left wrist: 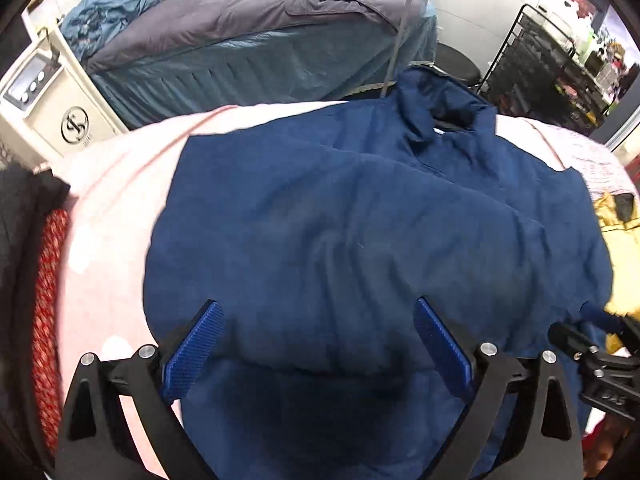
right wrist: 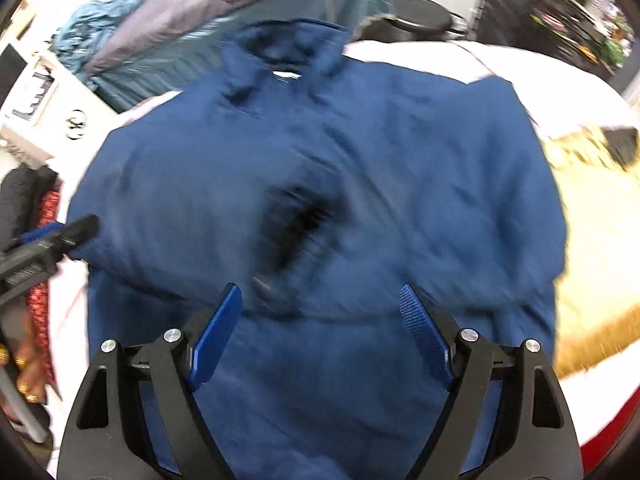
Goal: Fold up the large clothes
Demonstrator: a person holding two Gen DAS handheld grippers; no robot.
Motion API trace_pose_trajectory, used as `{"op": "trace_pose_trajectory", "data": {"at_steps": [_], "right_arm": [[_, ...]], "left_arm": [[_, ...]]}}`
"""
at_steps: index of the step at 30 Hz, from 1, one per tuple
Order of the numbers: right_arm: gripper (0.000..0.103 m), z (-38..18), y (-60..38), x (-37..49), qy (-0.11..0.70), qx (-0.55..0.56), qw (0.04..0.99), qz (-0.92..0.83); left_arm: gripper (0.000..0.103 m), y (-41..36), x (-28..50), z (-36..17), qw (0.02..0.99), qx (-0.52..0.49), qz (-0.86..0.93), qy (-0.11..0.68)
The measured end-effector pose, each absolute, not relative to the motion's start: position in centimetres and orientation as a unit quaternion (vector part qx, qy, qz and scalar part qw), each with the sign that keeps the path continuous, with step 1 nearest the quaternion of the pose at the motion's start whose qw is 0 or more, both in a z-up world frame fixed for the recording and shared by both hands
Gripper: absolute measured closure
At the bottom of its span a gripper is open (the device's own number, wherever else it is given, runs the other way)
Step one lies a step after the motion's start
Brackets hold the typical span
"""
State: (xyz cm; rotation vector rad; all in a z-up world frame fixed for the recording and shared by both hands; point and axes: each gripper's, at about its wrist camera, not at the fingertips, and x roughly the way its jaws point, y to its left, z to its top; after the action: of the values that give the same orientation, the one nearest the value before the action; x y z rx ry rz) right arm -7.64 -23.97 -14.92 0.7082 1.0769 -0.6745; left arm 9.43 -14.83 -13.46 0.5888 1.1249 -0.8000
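Note:
A large navy blue jacket (left wrist: 360,220) lies spread on a pink-covered surface (left wrist: 112,208), collar at the far end. It fills the right wrist view (right wrist: 320,184) too, blurred by motion, with a dark fold near its middle. My left gripper (left wrist: 318,312) is open and empty above the jacket's near part. My right gripper (right wrist: 320,300) is open and empty above the jacket's lower middle. The right gripper's tip also shows at the right edge of the left wrist view (left wrist: 592,340). The left gripper shows at the left edge of the right wrist view (right wrist: 60,240), by the jacket's edge.
A yellow garment (right wrist: 592,240) lies right of the jacket. Red patterned cloth (left wrist: 48,312) and dark cloth sit at the left. Behind stands a bed with a grey cover (left wrist: 240,16), a white machine (left wrist: 48,96), a black stool (left wrist: 456,64) and black shelving (left wrist: 552,68).

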Motion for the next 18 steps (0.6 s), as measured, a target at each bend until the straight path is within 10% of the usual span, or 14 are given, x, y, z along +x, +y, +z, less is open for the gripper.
{"op": "trace_pose_trajectory", "data": {"at_steps": [12, 18], "right_arm": [[0.022, -22.5, -28.1, -4.3, 0.581, 0.300, 0.673, -0.345], [0.006, -25.7, -29.6, -3.0, 0.605, 0.295, 0.650, -0.353]], "left_arm": [[0.008, -18.9, 9.4, -20.3, 0.695, 0.356, -0.351, 0.517], [0.005, -19.7, 10.7, -23.1, 0.678, 0.354, -0.346, 0.543]]}}
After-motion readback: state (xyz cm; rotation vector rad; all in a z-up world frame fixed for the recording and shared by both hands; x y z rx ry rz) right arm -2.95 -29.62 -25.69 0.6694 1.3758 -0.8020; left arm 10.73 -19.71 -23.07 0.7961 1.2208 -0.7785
